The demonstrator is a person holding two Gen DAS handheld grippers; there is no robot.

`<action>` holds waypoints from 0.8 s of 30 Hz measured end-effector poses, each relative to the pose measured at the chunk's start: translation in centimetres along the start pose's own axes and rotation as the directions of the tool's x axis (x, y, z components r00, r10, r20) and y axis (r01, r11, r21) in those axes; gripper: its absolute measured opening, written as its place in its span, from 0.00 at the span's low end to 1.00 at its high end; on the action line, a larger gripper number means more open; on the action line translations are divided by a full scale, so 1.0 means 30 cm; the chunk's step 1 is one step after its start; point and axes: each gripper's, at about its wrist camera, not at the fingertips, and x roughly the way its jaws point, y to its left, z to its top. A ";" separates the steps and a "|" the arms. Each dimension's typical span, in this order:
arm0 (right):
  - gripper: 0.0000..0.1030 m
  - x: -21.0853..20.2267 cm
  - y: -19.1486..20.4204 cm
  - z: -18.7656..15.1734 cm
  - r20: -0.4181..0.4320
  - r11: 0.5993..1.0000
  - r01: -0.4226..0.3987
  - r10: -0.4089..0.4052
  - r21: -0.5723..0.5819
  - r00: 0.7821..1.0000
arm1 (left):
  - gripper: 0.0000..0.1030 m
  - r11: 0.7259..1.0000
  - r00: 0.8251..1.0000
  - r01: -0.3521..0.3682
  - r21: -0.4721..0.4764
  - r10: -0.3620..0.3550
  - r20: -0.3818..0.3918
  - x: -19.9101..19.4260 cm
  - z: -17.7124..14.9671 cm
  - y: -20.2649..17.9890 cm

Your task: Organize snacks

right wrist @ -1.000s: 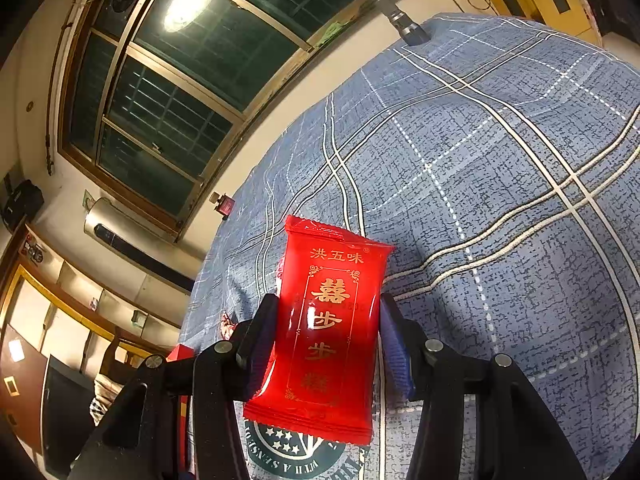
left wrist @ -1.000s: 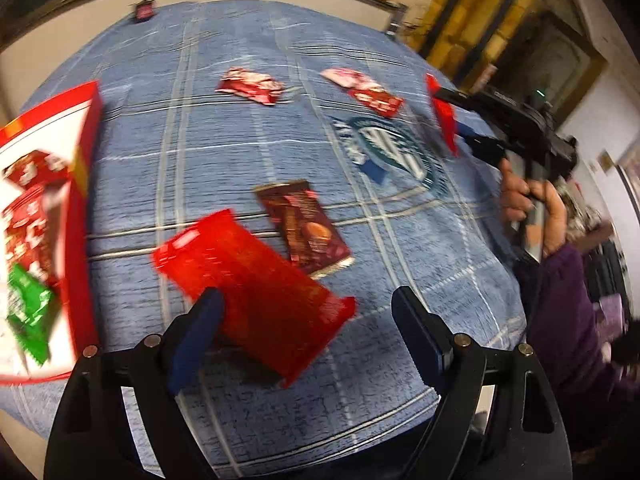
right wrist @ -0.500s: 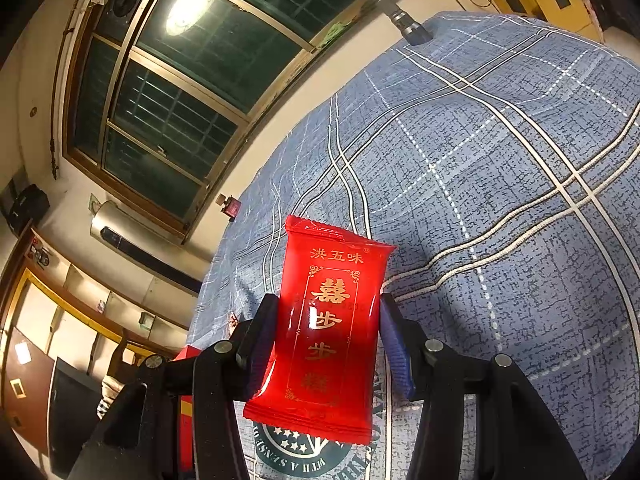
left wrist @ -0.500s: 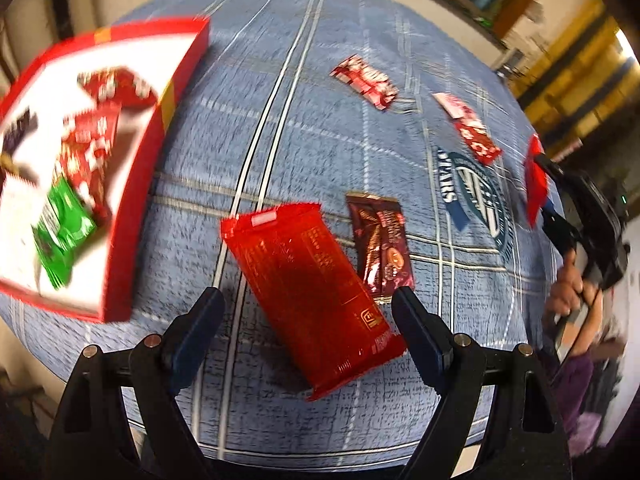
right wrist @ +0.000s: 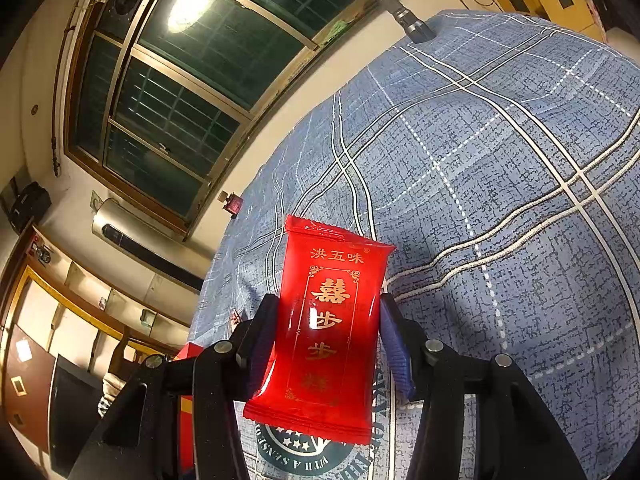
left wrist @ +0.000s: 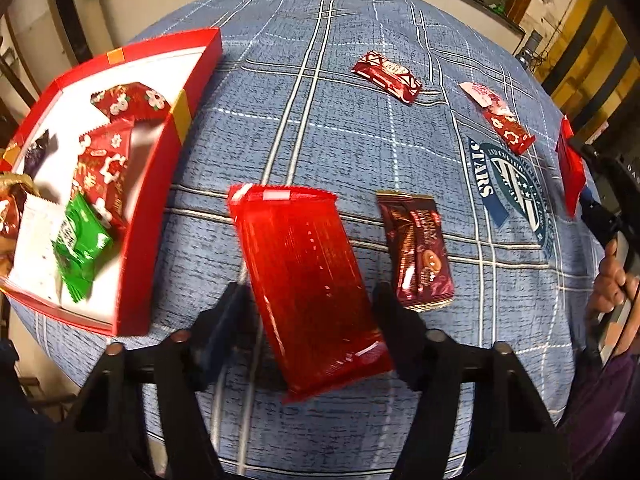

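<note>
A large red packet (left wrist: 304, 276) lies on the blue checked cloth, lengthwise between the fingers of my left gripper (left wrist: 310, 300). The jaws are closing around it, and a narrow gap shows on each side. My right gripper (right wrist: 328, 320) is shut on a second red packet (right wrist: 332, 328) with gold writing, held upright above the cloth. That packet (left wrist: 570, 172) also shows edge-on at the right of the left wrist view. A red box (left wrist: 160, 184) with a white floor stands at the left and holds several snacks, among them a green packet (left wrist: 80, 244).
A dark brown packet (left wrist: 418, 248) lies just right of the large red one. Farther back lie a dark red packet (left wrist: 386, 76) and two pink and red ones (left wrist: 498, 118). A person's hand (left wrist: 612, 276) grips the right tool. The table's near edge runs below my left gripper.
My left gripper has tilted further down and rolled, so the red packet now lies lengthwise between its fingers, which have drawn inward. The right gripper and its packet have stayed still.
</note>
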 end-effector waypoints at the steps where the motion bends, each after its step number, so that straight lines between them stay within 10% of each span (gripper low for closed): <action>1: 0.50 0.002 0.000 0.002 -0.001 1.000 0.001 -0.001 0.000 1.000 | 0.53 1.000 1.000 -0.011 0.018 0.011 0.004 0.000 -0.001 0.000; 24: 0.50 0.008 0.020 -0.010 0.001 0.999 0.023 -0.023 -0.030 1.000 | 0.43 0.964 0.969 -0.176 0.199 0.133 0.210 -0.014 -0.048 -0.048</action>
